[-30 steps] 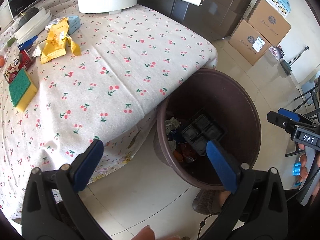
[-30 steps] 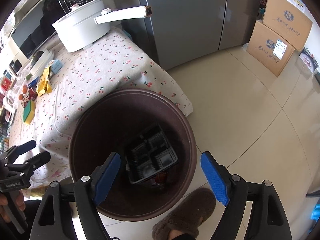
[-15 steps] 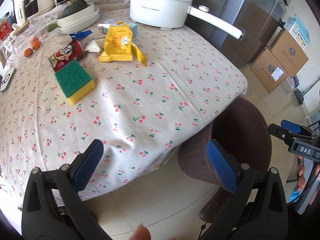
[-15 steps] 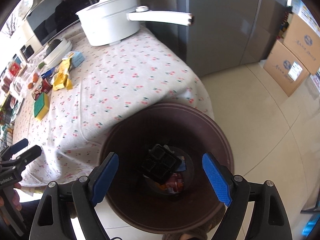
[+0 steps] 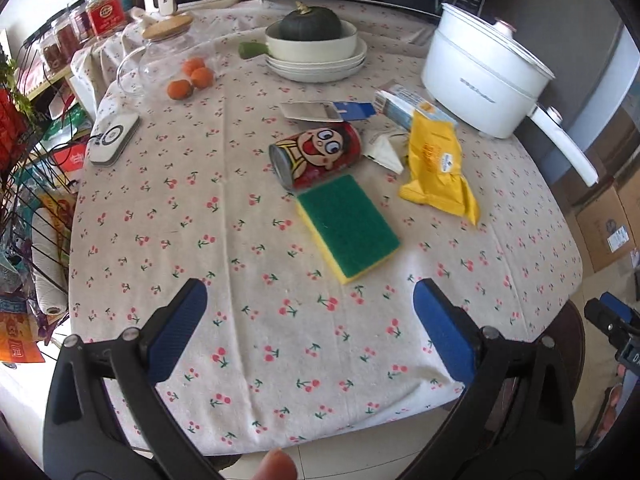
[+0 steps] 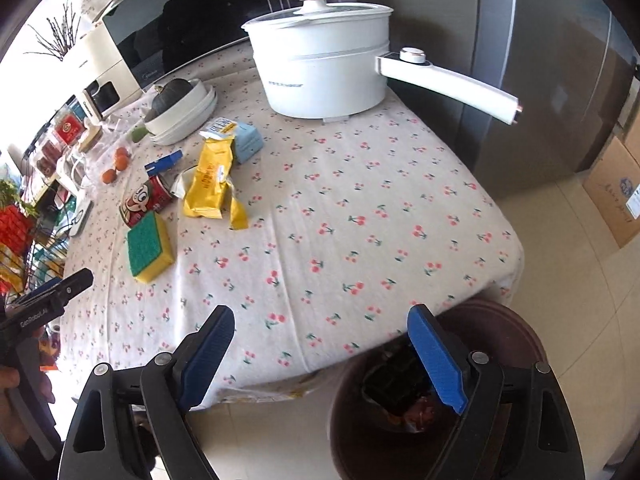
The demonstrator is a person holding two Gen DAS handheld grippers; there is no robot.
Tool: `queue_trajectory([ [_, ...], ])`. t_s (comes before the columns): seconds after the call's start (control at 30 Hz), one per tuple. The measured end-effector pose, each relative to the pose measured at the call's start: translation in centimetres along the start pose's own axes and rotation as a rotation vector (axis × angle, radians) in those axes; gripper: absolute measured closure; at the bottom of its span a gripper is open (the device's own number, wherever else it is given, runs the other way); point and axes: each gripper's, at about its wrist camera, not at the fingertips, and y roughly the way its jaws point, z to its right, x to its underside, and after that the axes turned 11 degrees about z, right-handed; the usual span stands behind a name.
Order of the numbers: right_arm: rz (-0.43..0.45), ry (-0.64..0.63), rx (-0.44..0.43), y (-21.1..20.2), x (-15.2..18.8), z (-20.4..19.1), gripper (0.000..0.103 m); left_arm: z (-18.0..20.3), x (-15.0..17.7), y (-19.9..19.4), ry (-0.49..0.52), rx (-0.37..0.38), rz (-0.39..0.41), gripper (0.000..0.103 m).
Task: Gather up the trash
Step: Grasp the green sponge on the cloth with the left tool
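A yellow wrapper (image 5: 438, 170) (image 6: 212, 182), a red cartoon can (image 5: 318, 152) (image 6: 144, 200) on its side, a green-and-yellow sponge (image 5: 348, 226) (image 6: 149, 248), a light blue box (image 5: 404, 106) (image 6: 246, 142) and white paper scraps (image 5: 384, 148) lie on the cherry-print tablecloth (image 5: 280, 320) (image 6: 360, 220). The brown trash bin (image 6: 516, 332) stands on the floor at the table's near right corner, holding a black tray (image 6: 394, 380). My left gripper (image 5: 310, 328) is open and empty over the table's front edge. My right gripper (image 6: 320, 356) is open and empty above the table edge and bin.
A white electric pot (image 5: 484, 76) (image 6: 324, 68) with a long handle stands at the back right. Stacked white bowls with a green squash (image 5: 312, 36), oranges (image 5: 192, 78), a glass jug (image 5: 160, 52) and a white device (image 5: 114, 138) sit further back. Cardboard boxes (image 6: 616, 196) stand on the floor.
Both grippers have lifted and swung from the bin toward the table. The table items now fill the left wrist view; the bin has dropped to the lower right of the right wrist view.
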Motion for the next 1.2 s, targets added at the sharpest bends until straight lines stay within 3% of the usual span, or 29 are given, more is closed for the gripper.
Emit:
queue_trajectory([
  [0.2, -0.041, 0.005, 0.007, 3.3, -1.2, -1.9, 0.013, -0.4, 0.3, 4.2, -0.124, 0.022, -0.08, 0.001],
  [0.4, -0.053, 0.047, 0.068, 5.7, -2.2, -1.4, 0.013, 2.4, -0.3, 6.8, -0.124, 0.016, -0.085, 0.001],
  [0.7, -0.087, 0.108, 0.089, 7.4, -2.1, -0.4, 0.013, 2.6, 0.1, 10.2, -0.206, 0.036, -0.137, 0.026],
  [0.8, -0.089, 0.101, 0.101, 7.5, -1.9, -0.3, 0.013, 2.5, 0.1, 9.8, -0.212, 0.064, -0.131, 0.035],
  [1.0, -0.071, 0.092, 0.117, 7.7, -2.2, -0.4, 0.013, 2.2, 0.1, 7.7, -0.17, 0.085, -0.106, 0.037],
  [1.2, -0.052, 0.113, 0.055, 9.2, -3.0, -3.4, 0.013, -0.4, -0.1, 5.2, -0.16, 0.093, -0.071, 0.037],
])
